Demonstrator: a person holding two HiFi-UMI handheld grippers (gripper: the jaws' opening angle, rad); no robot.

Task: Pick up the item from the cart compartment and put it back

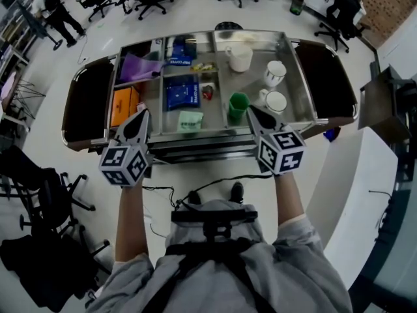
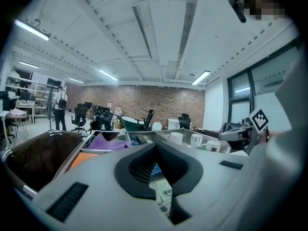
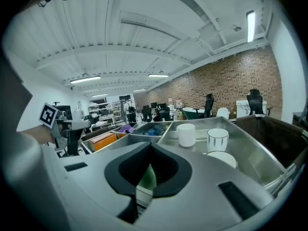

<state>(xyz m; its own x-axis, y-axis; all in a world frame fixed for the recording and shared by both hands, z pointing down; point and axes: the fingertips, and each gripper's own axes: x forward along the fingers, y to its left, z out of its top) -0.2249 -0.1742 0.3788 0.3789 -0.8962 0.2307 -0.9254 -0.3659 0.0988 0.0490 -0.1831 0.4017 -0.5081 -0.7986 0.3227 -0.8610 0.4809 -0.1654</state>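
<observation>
Steel cart point(image 1: 195, 137) with divided compartments: left tongs point(image 1: 144, 114) and right tongs point(image 1: 251, 112) hover at its near rim, each with jaws together and clamped on nothing. Upright in the right compartment stands a green cup point(image 1: 238, 105), just beside the right tongs' tip. A pale packet point(image 1: 189, 120) lies in the middle compartment.

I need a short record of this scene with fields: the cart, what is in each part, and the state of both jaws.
cart: steel cart with compartments
left part: purple bag, orange box
middle part: dark blue coffee box, pale green packet
right part: green plastic cup, white cylindrical cup, striped white mug
left gripper: jaws together, empty
right gripper: jaws together, empty, tip near the green plastic cup
</observation>
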